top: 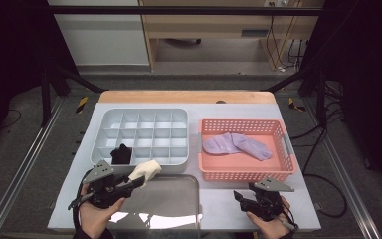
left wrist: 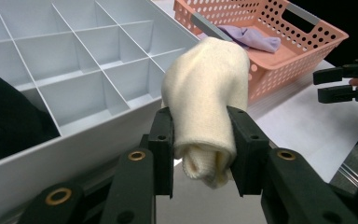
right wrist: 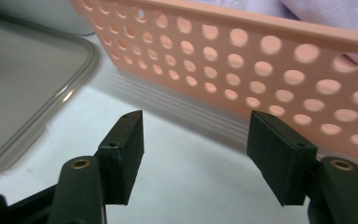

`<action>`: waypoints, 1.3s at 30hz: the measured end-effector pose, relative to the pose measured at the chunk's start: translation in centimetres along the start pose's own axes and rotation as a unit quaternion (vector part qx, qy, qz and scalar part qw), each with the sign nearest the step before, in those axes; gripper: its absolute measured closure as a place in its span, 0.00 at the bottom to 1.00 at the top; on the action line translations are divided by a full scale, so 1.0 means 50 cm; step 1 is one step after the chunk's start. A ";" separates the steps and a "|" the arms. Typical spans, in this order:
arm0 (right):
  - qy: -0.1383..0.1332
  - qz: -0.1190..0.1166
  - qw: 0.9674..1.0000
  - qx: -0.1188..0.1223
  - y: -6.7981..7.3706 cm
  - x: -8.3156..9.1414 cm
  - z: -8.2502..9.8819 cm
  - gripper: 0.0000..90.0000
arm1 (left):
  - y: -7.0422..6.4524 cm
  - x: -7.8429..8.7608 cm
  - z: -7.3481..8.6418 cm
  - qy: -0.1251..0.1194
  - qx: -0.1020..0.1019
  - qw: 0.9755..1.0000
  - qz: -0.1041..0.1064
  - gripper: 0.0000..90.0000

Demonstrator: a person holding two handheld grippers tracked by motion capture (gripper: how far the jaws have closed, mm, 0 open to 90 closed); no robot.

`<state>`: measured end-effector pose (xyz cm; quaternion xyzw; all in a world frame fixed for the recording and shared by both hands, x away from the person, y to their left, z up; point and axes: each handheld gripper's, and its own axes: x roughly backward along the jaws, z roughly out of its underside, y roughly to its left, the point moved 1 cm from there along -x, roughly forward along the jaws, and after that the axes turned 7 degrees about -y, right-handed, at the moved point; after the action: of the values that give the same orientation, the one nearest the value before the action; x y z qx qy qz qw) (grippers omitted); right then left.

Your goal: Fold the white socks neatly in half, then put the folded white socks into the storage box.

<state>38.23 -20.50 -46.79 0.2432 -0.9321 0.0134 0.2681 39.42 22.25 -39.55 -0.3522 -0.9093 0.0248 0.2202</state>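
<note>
A rolled cream sock is clamped between the pads of my left gripper, held just in front of the grey divider tray's near wall. A black sock fills one front compartment of that tray. Purple socks lie in the pink perforated basket. My right gripper hovers low over the table in front of the basket, jaws open with nothing between them.
A clear plastic lid lies flat on the table between my two hands, near the front edge. The other tray compartments hold nothing. A wooden strip borders the table's far edge.
</note>
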 end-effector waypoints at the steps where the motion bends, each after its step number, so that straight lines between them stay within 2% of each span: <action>1: 0.000 0.002 1.000 0.000 -0.002 0.001 0.000 0.40 | 0.002 0.000 -0.004 -0.001 -0.001 1.000 -0.002 0.72; 11: -0.001 0.014 1.000 -0.003 -0.015 0.010 0.006 0.39 | 0.019 0.002 -0.037 -0.006 -0.006 1.000 -0.014 0.72; 16: -0.001 0.017 1.000 -0.001 -0.016 0.011 0.007 0.39 | 0.030 0.002 -0.047 -0.013 0.002 1.000 -0.017 0.72; 24: 0.001 0.017 1.000 0.004 -0.016 0.011 0.009 0.38 | 0.054 -0.007 -0.065 -0.013 0.007 0.999 -0.035 0.72; 34: 0.002 0.013 1.000 0.006 -0.014 0.010 0.012 0.38 | 0.077 -0.041 -0.082 -0.004 0.003 0.998 -0.062 0.72; 39: 0.004 0.009 1.000 0.008 -0.011 0.010 0.014 0.38 | 0.100 -0.068 -0.085 0.014 0.001 0.997 -0.080 0.72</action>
<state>37.78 -21.31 -47.20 0.2370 -0.9329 0.0246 0.2699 46.55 23.31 -38.00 -0.2784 -0.9313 0.0032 0.2348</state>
